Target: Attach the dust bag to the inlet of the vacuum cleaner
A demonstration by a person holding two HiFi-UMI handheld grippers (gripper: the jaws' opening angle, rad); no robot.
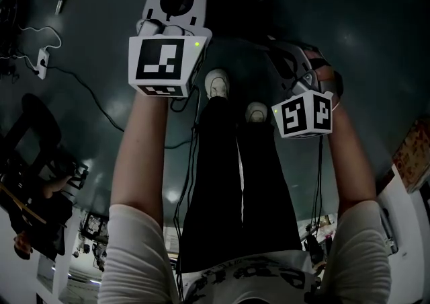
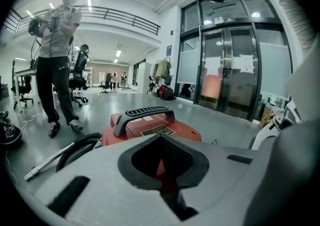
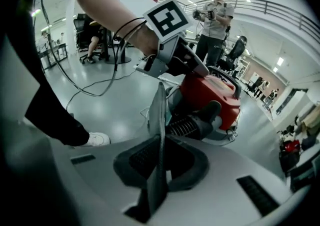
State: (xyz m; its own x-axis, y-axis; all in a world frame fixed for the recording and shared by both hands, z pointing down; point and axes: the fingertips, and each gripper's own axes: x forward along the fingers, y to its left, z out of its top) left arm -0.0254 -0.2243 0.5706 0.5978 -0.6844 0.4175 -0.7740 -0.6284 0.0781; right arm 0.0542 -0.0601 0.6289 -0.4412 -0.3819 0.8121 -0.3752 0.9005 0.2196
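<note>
**Grey dust bag in the right jaws, red vacuum cleaner ahead of the tips**

The right gripper is pressed onto a thin grey sheet. It stands edge-on between the jaws and rises past their tips, and I take it for the dust bag's flat collar. Beyond the sheet lies the vacuum cleaner, its corrugated hose the part nearest the jaws.

The left gripper has its jaws drawn together on nothing, with only a sliver of red showing between them. The machine's black carry handle sits ahead of and below its tips.

The step in hand looks like the approach: the bag is carried but not yet at the inlet, which no view shows plainly. The next move calls for finding that opening, turning the collar face-on to it and pushing it on square. The free gripper could steady the body meanwhile
</note>
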